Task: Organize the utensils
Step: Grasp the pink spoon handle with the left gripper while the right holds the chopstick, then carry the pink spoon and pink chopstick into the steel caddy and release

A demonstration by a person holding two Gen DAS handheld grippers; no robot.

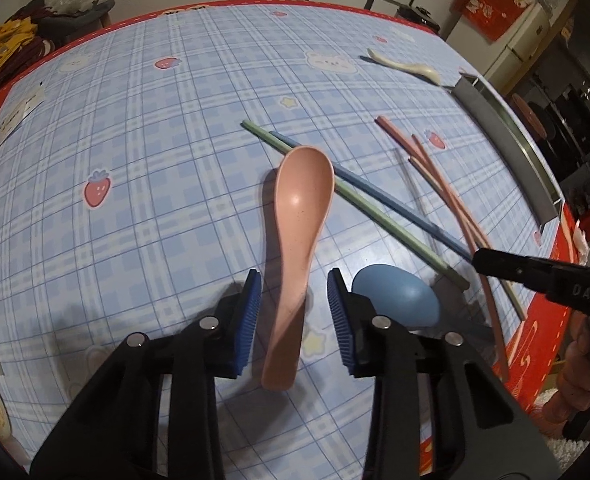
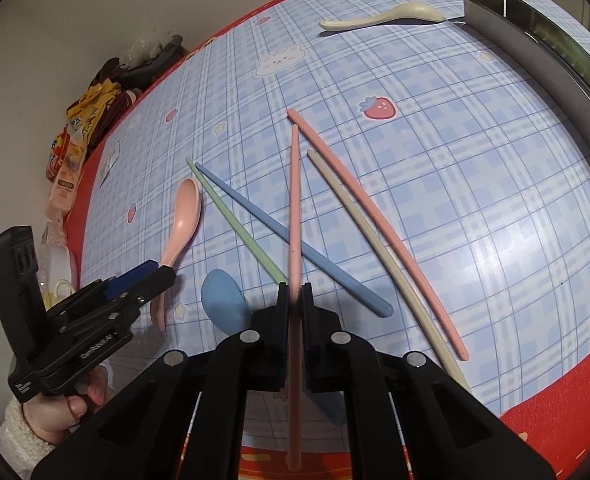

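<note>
While the left claw [image 1: 294, 300] straddles the handle of the pink spoon [image 1: 297, 236], its blue ribbed pads stand partly apart on either side with a gap visible on both, so nothing is gripped yet; the spoon lies flat on the plaid tabletop [image 1: 135, 152], bowl pointing away, and the straddle looks set up so that the narrow handle can be pinched rather than the wide bowl. The right claw [image 2: 294, 292] is closed tight on 1 pink chopstick [image 2: 294, 208], which runs straight through the pads and sticks out behind them toward the camera, a hold near the thick end that would let the long tip swing free. That stick crosses over a blue chopstick [image 2: 295, 240] and a green chopstick [image 2: 235, 224], which lie side by side as a loose pair. To their right, a cream chopstick [image 2: 375, 248] and a 2nd pink chopstick [image 2: 375, 216] lie nearly parallel on the cloth. A blue spoon [image 2: 223, 300] rests bowl-down just beside the right claw, between the 2 claws. A cream spoon [image 2: 379, 16] sits far off, near the corner of a metal tray [image 2: 543, 52], which is probably where the utensils are meant to go, though its inside is hardly visible from either camera. By this judgement, sorting is barely under way: every utensil is outside the tray.
</note>
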